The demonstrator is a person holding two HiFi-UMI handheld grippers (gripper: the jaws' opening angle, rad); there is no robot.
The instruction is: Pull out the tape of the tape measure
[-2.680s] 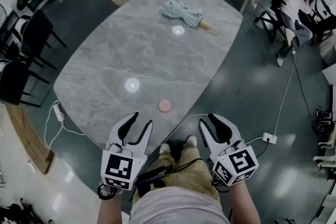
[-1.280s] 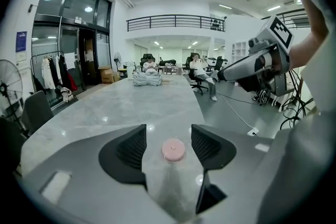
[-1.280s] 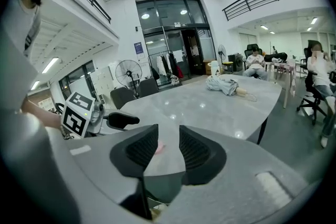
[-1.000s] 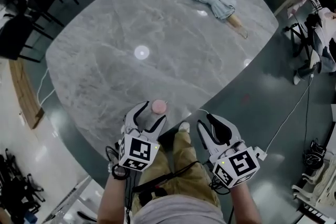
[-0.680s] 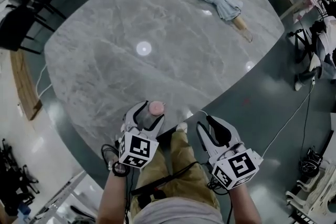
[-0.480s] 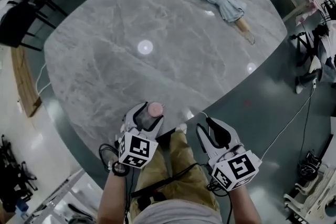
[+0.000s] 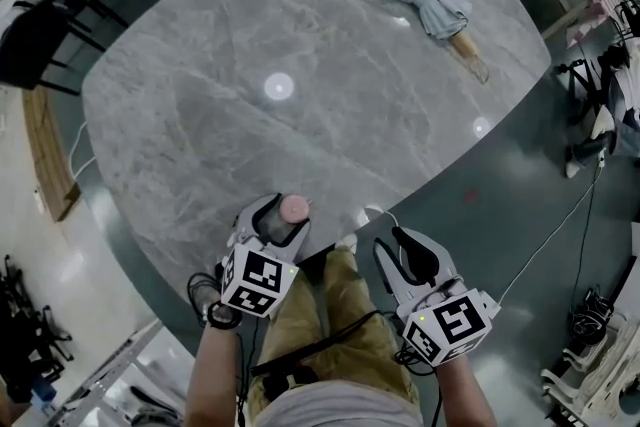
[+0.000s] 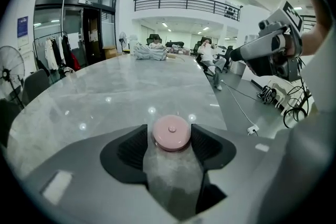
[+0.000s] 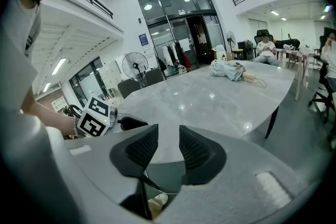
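One gripper engaged. Left gripper [image 7: 276, 216] jaws clamped on pink tape measure [image 8: 171, 132] at near bench [image 7: 300, 45] edge. Right gripper [image 9: 167, 134] jaws narrowly apart, empty, off bench beside left. No tape seen drawn out; whole pull likely remains.

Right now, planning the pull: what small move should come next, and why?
Probably bring the right gripper across toward the tape measure. The left gripper grips that pink disc at the near edge of the table, while the right one hangs open and empty off the edge. No tape end shows yet.
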